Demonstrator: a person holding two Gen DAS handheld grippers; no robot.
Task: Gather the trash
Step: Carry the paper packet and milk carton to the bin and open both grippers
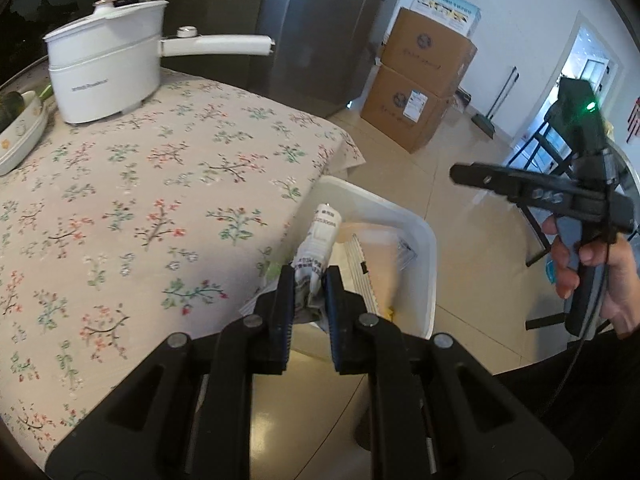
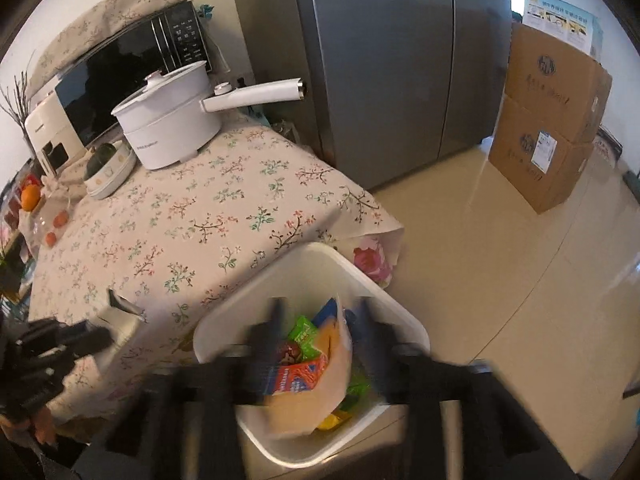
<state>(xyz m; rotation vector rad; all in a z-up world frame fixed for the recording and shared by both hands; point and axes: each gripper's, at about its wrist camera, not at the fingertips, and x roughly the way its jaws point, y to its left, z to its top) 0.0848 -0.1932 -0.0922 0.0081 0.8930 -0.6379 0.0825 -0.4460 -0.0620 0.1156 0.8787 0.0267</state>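
From the left wrist camera, I found my left gripper (image 1: 308,280) clamped on a crumpled white wrapper (image 1: 318,248) with printed text, its jaws closed against the lower end while the rest stuck out past the fingertips toward 12 o'clock. The wrapper sat at the edge of the table, over the near rim of the white trash bin (image 1: 424,240) standing on the floor at 1 o'clock.

From the right wrist camera, my right gripper (image 2: 320,312) was blurred; its jaws stood apart with nothing between them, directly above the bin (image 2: 304,256). Inside I noted a tan paper sheet (image 2: 316,396), a red snack packet (image 2: 296,376) and a green packet (image 2: 302,332).

In the left view the right gripper (image 1: 460,172) appeared side-on at 3 o'clock, held in a hand (image 1: 592,272).

Farther off, the floral tablecloth (image 1: 140,200) carried a white electric pot (image 1: 108,68) at 11 o'clock. Beyond stood a grey refrigerator (image 2: 392,60) at 12 o'clock and stacked cardboard boxes (image 2: 548,120) at 2 o'clock.
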